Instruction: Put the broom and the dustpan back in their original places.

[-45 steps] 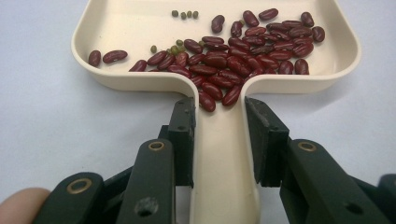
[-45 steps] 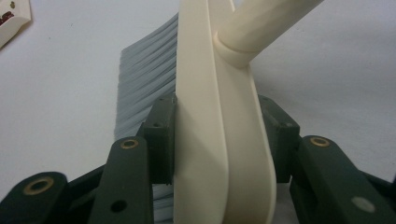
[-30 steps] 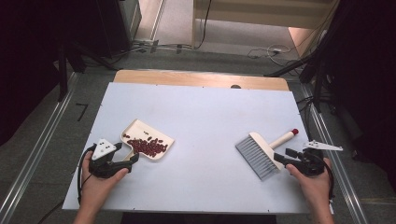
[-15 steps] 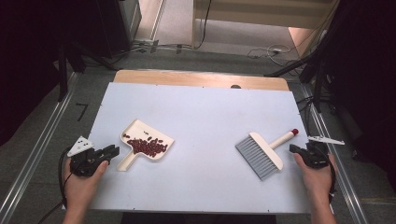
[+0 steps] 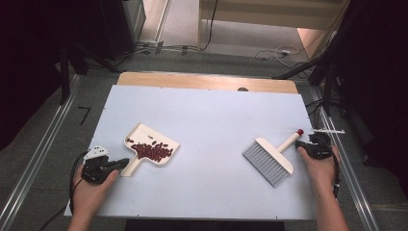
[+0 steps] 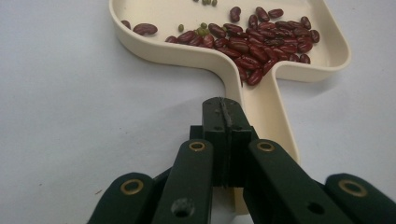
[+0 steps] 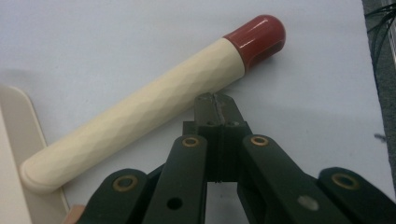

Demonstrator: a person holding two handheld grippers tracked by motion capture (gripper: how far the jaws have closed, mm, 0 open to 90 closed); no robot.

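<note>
Since the earlier frames, both claws have been drawn back from the tools and have just been closing on nothing. From the high view, the left claw is seen at the dustpan handle's tip; the right claw sits beside the brush on the worktop, its tips too small to read. Through the left gripper view, shut jaws are shown over the handle, whose end is hidden beneath them; beans lie in the pan. Through the right gripper view, shut jaws are seen beside the handle; the brush head is cut off.
</note>
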